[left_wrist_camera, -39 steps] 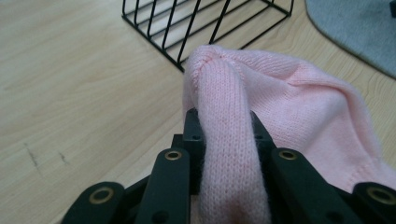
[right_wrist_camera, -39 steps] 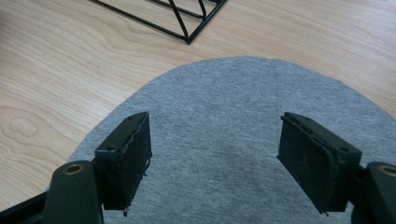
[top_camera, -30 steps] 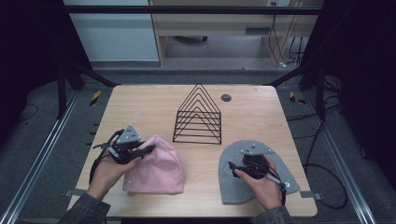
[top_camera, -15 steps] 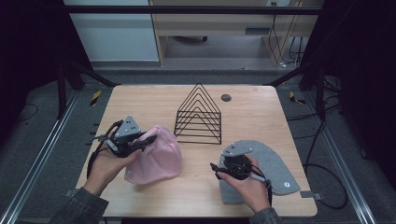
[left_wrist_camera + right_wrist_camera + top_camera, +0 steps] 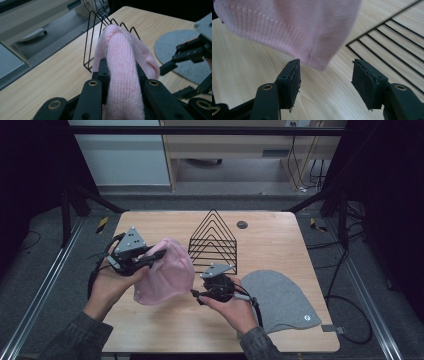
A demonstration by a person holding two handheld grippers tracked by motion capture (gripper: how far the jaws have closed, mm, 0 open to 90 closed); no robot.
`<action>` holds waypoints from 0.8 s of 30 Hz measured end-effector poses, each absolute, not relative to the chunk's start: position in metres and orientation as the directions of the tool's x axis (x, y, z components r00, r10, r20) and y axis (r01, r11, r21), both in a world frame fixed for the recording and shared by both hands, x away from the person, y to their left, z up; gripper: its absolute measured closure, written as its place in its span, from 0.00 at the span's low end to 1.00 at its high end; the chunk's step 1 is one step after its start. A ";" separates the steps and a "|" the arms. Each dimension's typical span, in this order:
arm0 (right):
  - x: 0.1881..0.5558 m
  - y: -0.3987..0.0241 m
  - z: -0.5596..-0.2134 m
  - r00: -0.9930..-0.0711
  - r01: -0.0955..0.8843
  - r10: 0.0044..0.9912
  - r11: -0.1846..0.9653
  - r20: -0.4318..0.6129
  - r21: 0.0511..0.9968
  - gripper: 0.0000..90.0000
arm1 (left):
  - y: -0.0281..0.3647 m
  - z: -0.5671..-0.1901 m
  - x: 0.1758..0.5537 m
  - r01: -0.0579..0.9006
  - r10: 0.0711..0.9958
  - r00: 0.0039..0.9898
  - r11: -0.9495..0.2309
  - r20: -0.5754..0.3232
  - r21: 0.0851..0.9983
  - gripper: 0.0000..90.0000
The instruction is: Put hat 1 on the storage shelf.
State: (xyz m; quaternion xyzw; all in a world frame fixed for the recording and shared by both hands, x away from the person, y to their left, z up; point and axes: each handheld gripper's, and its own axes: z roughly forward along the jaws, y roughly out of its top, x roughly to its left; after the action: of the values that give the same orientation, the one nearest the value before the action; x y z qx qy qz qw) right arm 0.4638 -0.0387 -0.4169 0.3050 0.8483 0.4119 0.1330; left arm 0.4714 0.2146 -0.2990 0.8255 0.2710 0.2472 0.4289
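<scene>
In left claw (image 5: 150, 261), pink beanie (image 5: 165, 277) (crown toward rack (image 5: 214, 242)), lifted

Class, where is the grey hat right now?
In the high view, the grey hat lies flat at the table's near right, just right of the right gripper.

One overhead camera, two close gripper cameras.
The high view looks down on the black wire triangular rack (image 5: 213, 241); both gripper views face it from nearby.

Wooden table (image 5: 280, 240) bears wire rack (image 5: 213, 241); grey beanie (image 5: 282, 300).
</scene>
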 end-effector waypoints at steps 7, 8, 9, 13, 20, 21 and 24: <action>0.471 -0.018 -0.411 -0.760 0.409 0.650 0.452 0.021 0.792 0.44 | 0.218 -0.293 0.471 0.246 0.663 0.736 -0.448 0.135 0.860 0.84; 0.473 -0.012 -0.408 -0.765 0.409 0.643 0.450 0.030 0.794 0.46 | 0.219 -0.292 0.471 0.247 0.663 0.737 -0.443 0.130 0.862 0.84; 0.474 -0.010 -0.406 -0.770 0.403 0.637 0.453 0.027 0.795 0.51 | 0.220 -0.292 0.470 0.250 0.663 0.739 -0.437 0.121 0.864 0.84; 0.476 -0.009 -0.404 -0.790 0.387 0.613 0.474 0.019 0.791 0.83 | 0.226 -0.291 0.471 0.252 0.664 0.737 -0.439 0.123 0.862 0.84; 0.475 -0.022 -0.394 -0.816 0.365 0.577 0.478 0.027 0.799 0.91 | 0.231 -0.296 0.480 0.267 0.659 0.745 -0.440 0.106 0.857 0.82; 0.475 -0.029 -0.390 -0.821 0.357 0.570 0.490 0.018 0.795 0.91 | 0.232 -0.298 0.483 0.269 0.661 0.744 -0.427 0.095 0.863 0.82; 0.475 -0.041 -0.383 -0.819 0.338 0.574 0.491 -0.007 0.803 0.91 | 0.235 -0.299 0.490 0.289 0.668 0.743 -0.383 0.047 0.877 0.82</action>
State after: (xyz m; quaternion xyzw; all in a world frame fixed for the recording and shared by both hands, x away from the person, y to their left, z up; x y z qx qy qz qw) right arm 0.4747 -0.0408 -0.3829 0.2677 0.8524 0.4273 0.1382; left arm 0.4897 0.2353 -0.2990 0.8067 0.2965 0.2015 0.4698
